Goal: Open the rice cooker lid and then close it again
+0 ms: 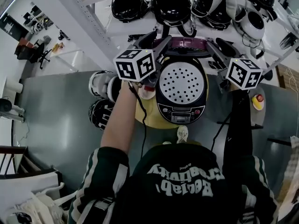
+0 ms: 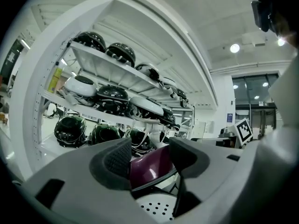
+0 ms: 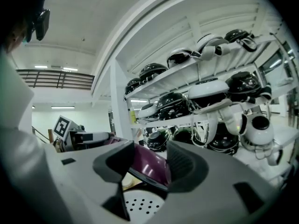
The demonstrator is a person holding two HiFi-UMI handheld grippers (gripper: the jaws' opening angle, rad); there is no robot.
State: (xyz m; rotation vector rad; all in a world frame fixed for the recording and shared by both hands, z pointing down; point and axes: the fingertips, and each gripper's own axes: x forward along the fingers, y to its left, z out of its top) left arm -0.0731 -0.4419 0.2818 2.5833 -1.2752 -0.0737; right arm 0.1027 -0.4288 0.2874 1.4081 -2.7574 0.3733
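Helmets on shelf behind rice cooker, maroon lid raised

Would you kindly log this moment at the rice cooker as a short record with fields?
Rice cooker: on a yellow surface, control panel toward the person
Lid: raised, purple shell at the back, perforated inner plate showing
Left tongs: at the lid's left side, jaws apart, purple rim between them, grip unclear
Right tongs: at the lid's right side, likewise
Behind: helmets on shelves
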